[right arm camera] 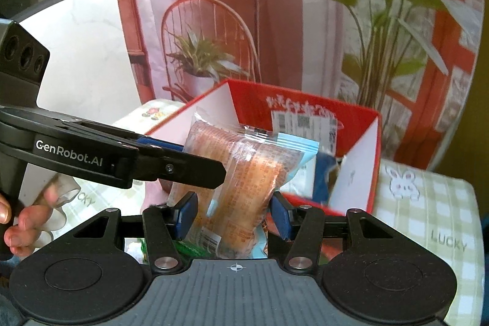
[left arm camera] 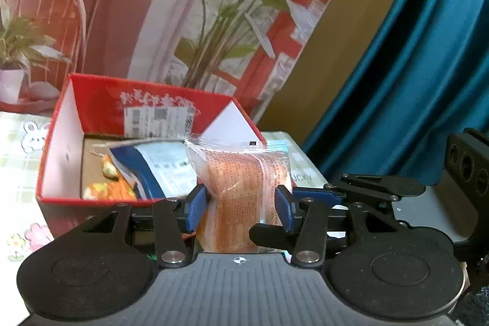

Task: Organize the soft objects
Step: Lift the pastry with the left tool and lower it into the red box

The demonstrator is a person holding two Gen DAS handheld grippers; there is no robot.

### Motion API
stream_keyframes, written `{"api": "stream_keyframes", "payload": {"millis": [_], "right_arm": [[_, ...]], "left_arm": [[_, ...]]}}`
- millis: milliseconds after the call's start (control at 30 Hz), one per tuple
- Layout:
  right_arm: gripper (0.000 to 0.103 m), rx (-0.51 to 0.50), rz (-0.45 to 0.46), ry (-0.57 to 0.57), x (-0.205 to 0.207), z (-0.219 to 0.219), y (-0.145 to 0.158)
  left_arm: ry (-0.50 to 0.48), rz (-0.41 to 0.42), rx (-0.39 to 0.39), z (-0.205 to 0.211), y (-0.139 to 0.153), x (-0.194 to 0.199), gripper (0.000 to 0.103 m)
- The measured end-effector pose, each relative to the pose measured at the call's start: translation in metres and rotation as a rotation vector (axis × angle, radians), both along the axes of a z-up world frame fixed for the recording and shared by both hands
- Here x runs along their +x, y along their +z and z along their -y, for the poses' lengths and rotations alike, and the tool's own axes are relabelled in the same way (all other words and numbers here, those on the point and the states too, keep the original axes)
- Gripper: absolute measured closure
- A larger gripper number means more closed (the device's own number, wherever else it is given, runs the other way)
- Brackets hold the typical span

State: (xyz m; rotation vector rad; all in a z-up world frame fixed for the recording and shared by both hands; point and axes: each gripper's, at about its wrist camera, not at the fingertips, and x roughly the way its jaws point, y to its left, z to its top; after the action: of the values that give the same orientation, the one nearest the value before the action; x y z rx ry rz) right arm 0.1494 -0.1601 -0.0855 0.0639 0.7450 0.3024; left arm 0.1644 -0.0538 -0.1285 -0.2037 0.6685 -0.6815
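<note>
backdrop: printed cloth (right arm camera: 275, 29) behind the table, showing a lamp, a wicker chair and green plants; a teal curtain (left arm camera: 412, 66) hangs at its right in the left wrist view.
table: covered with a pale green checked cloth (right arm camera: 428, 203) with rabbit and flower prints and the word "lucky".
red box (left arm camera: 91, 100): open-topped cardboard, white inside, a shipping label on its far wall; it stands on the cloth just beyond both tongs.
box contents: a blue-and-white packet (left arm camera: 152, 164) lies slanted inside, with orange and yellow wrappers (left arm camera: 107, 188) at the near corner; blurred, no finer detail.
in the way: the left gripper's arm crosses in front of the snack pack in the right wrist view; the box's near wall sits between the tongs and the things inside.
snack pack (left arm camera: 241, 197): clear plastic pouch of orange-brown bread or cake, printed text on it, upright, raised in front of the box and not inside it.
left gripper (left arm camera: 241, 206): blue pads pressed on the pack's two sides, gripping it.
right gripper (right arm camera: 235, 211): blue pads at either side of the same pack low down, closed on it.
hand (right arm camera: 24, 222): person's fingers at the lower left edge of the right wrist view, around the left tool's handle.
</note>
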Motion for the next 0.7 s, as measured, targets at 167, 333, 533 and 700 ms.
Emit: {"api": "stream_keyframes", "payload": {"millis": [167, 333, 533, 700], "right_arm": [[0.054, -0.017, 0.021, 0.021, 0.022, -0.008, 0.009], [0.056, -0.014, 0.031, 0.022, 0.053, -0.013, 0.014], [0.059, 0.016, 0.048, 0.016, 0.097, -0.019, 0.014], [0.059, 0.057, 0.026, 0.002, 0.127, -0.025, -0.003]], "left_arm": [[0.018, 0.025, 0.001, -0.01, 0.009, 0.013, 0.052], [0.048, 0.019, -0.014, -0.021, 0.015, 0.041, 0.052], [0.084, 0.018, 0.004, -0.034, 0.02, 0.073, 0.052], [0.105, -0.016, 0.048, -0.038, 0.009, 0.093, 0.052]]}}
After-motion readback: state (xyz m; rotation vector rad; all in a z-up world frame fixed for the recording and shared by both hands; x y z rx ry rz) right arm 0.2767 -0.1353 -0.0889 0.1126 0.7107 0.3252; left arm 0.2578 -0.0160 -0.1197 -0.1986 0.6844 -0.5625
